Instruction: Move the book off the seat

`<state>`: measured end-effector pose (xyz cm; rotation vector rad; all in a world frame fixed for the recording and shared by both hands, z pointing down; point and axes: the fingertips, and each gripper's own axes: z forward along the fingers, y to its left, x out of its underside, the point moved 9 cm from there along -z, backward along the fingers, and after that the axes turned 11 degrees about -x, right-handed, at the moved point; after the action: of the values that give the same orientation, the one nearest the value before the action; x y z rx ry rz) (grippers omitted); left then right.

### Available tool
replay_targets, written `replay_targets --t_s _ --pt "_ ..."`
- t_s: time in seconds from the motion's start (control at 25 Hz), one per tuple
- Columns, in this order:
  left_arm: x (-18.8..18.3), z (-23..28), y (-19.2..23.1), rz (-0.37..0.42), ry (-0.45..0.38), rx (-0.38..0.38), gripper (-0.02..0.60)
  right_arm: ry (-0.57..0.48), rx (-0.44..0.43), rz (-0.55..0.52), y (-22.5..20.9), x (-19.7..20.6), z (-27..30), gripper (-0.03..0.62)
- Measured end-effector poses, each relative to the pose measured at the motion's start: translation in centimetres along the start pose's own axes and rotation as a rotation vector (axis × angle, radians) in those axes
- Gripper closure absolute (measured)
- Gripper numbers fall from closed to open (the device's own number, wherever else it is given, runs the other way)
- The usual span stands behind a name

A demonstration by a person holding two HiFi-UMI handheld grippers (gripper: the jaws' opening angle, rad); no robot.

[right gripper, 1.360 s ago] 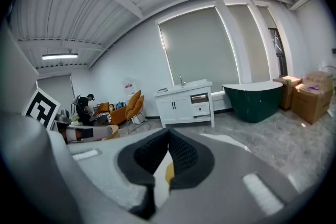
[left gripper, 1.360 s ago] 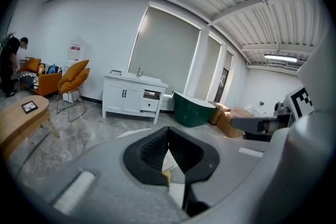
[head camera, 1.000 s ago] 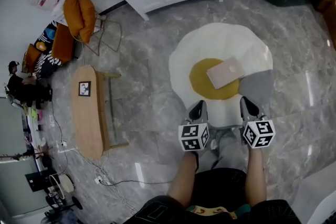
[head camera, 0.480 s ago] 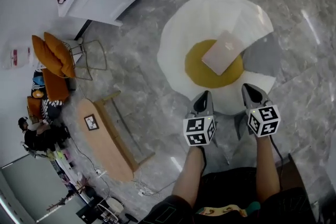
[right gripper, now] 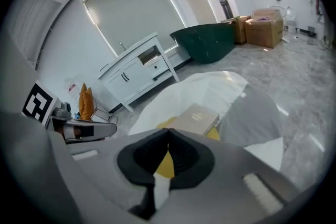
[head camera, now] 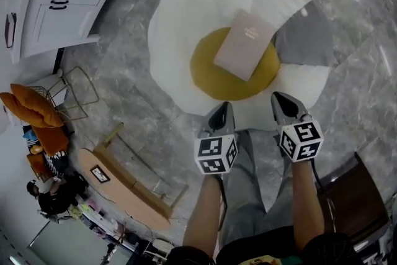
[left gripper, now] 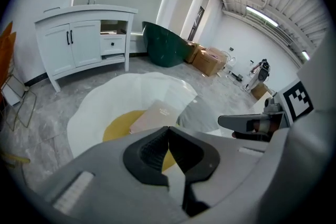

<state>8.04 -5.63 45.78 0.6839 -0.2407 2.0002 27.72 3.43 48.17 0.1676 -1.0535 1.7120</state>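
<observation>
The book [head camera: 246,44] was found flat on the yellow centre of the egg-shaped seat [head camera: 186,22]. The left gripper [head camera: 219,113] and right gripper [head camera: 284,105] were held shut, empty, short of it. With jaws left unopened, the book might merely be shoved.

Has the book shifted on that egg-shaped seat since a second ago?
No. The book lies across the same edge of the yellow centre, beside the grey patch.

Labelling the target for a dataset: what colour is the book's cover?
Pale pinkish beige. The book shows best in the head view.
</observation>
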Motion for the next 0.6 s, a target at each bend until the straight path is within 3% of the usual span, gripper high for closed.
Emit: replay_targets --t_s 0.24,0.6 --pt "2.1 6.2 1.3 0.091 0.063 0.025 0.569 0.012 0.019 0.068 -2.7 3.5 4.3 0.591" --pt "1.6 16.0 2.8 0.274 0.118 0.069 0.568 0.002 0.091 0.161 -7.0 5.9 10.5 0.591"
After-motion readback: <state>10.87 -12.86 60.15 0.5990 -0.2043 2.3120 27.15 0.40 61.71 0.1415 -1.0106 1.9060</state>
